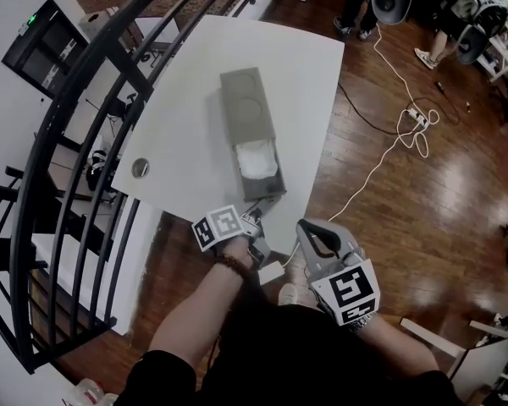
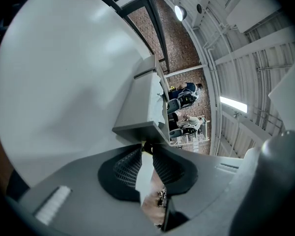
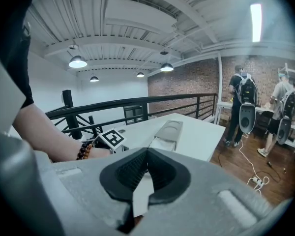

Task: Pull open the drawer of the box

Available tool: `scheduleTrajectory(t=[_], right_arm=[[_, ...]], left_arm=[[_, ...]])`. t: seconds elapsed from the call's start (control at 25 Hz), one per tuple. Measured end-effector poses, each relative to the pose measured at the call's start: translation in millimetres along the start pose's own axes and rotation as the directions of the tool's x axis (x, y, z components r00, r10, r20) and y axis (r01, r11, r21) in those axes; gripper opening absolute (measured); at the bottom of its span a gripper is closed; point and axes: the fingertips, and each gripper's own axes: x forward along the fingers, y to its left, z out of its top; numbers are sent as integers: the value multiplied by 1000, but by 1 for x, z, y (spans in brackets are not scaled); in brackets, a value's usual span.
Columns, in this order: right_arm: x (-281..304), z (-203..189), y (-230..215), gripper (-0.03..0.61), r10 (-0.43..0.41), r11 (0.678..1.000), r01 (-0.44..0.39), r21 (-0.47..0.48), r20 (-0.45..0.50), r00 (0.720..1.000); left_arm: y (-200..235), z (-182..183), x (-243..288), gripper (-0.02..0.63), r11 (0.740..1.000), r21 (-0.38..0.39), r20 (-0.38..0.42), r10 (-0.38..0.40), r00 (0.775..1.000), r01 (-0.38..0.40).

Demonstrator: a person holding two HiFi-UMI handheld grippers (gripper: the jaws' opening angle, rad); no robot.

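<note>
Drawer (image 1: pixel 267 194) stands partly out of the grey box (image 1: pixel 247 106), its front at the near edge of the white table (image 1: pixel 186 100), with white padding (image 1: pixel 256 159) showing inside. The left gripper (image 1: pixel 256 220) is clenched on its front pull. The right gripper (image 1: pixel 311 235), closed on nothing, hangs off the table. With the box unheld, further pulling may drag it along or bring the drawer clean out.

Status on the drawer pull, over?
Left gripper shut on drawer front. Right gripper shut, empty, off the table. Drawer partly out of box, white contents showing. Nothing blocking it.
</note>
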Motion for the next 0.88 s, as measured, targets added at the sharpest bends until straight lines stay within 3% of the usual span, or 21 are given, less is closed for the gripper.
scheduleTrajectory(t=[0.88], right_arm=[[-18, -1, 12, -8, 6, 1000, -7, 8, 48, 999]], left_arm=[[13, -35, -16, 84, 999, 22, -44, 43, 998, -42]])
